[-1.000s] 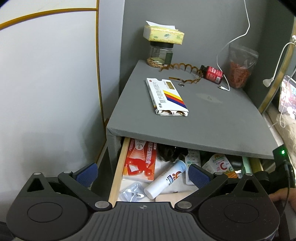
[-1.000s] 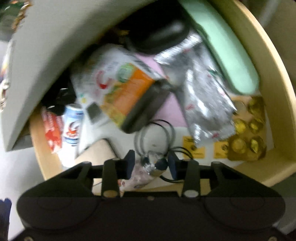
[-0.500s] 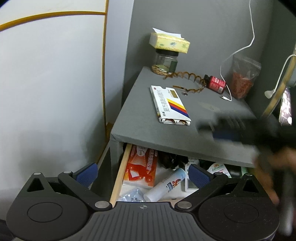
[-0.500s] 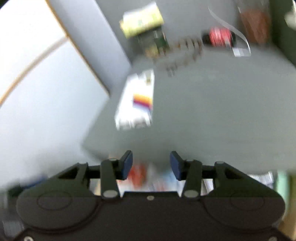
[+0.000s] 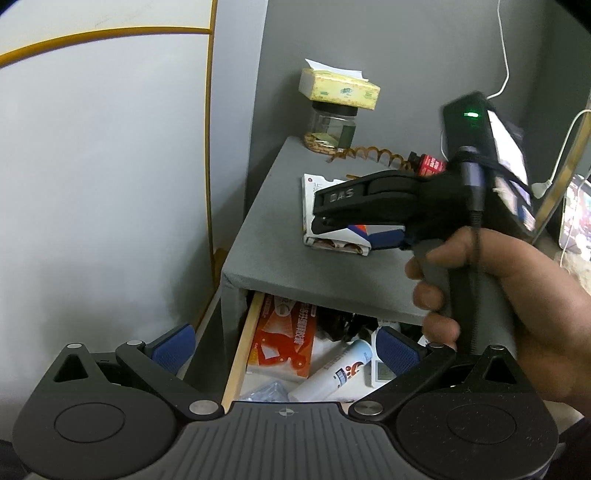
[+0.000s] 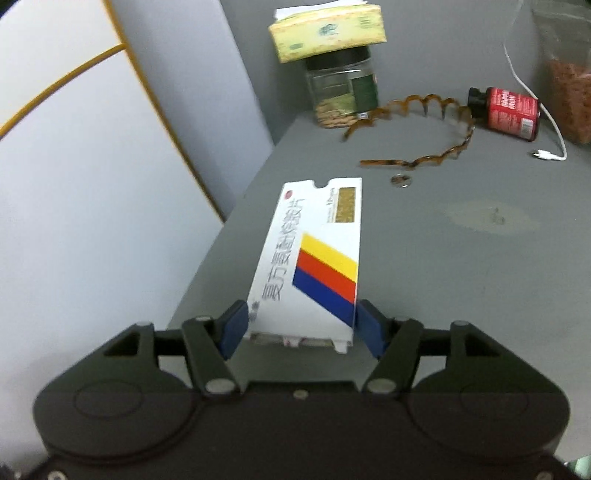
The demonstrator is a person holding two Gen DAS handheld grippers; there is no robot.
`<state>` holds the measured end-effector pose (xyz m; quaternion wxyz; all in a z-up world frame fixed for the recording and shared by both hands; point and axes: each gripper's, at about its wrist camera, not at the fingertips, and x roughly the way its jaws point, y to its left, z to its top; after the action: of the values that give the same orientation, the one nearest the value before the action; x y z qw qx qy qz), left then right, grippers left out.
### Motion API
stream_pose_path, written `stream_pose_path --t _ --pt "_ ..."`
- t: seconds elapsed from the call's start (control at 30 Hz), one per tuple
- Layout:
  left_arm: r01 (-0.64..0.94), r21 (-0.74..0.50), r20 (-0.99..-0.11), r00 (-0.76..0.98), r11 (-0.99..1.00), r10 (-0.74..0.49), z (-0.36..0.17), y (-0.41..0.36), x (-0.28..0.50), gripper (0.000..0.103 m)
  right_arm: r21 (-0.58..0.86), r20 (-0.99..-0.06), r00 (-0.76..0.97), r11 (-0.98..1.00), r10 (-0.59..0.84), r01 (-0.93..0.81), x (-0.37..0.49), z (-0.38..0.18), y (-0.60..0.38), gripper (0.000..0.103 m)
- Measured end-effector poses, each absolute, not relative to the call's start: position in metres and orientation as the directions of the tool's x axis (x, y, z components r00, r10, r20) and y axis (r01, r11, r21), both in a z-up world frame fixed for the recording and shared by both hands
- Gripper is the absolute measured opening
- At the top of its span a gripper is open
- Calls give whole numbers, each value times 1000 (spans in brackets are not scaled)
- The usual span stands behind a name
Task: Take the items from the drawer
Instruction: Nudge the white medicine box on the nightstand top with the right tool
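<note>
A white medicine box point(image 6: 314, 258) with yellow, red and blue stripes lies flat on the grey cabinet top point(image 6: 443, 277). My right gripper point(image 6: 299, 325) straddles its near end; the jaws are opening and the blue pads stand just off the box's sides. In the left wrist view a hand point(image 5: 517, 295) holds that gripper above the box point(image 5: 314, 184). My left gripper point(image 5: 284, 345) hangs open and empty over the open drawer point(image 5: 242, 350), which holds a red-orange box point(image 5: 284, 339), a white tube point(image 5: 336, 373) and a clear bag point(image 5: 266, 393).
At the back of the cabinet top a tissue box point(image 6: 327, 31) rests on a jar point(image 6: 343, 92). A brown spiral hair band point(image 6: 424, 110), a red bottle on its side point(image 6: 506, 112), a coin point(image 6: 400, 180) and a white cable plug point(image 6: 550, 155) lie nearby. A wall rises to the left.
My right gripper rose out of the drawer to the cabinet top, widened its jaws and now straddles the striped box. The small item between its fingers is gone. The left gripper stayed put.
</note>
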<state>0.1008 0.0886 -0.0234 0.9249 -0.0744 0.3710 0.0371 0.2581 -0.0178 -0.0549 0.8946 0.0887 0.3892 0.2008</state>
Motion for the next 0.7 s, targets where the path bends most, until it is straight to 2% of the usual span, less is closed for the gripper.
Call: stream_pose_path --t 0.07,0.27,0.37,0.5,0.57,0.7 --pt "-125 -112 -692 721 986 13 -24 89 101 103 363 -656 589 881 472 -303 254 -54 -29 63" --pt "-143 -121 -705 709 982 16 -25 93 98 103 460 -715 508 870 480 -175 219 -35 -113 65" --pt "-140 -129 -703 711 982 9 -24 93 97 103 505 -745 473 861 471 -63 199 -31 -163 65" --pt "-128 -128 -698 716 983 2 -22 89 96 103 643 -744 423 727 517 242 171 -60 -225 62" --pt "-122 -127 -699 715 984 -1 -22 86 97 103 648 -757 383 684 530 336 164 -80 -234 58" --pt "-117 -119 -697 717 986 1 -22 84 96 103 551 -835 288 710 469 439 173 -124 -228 57"
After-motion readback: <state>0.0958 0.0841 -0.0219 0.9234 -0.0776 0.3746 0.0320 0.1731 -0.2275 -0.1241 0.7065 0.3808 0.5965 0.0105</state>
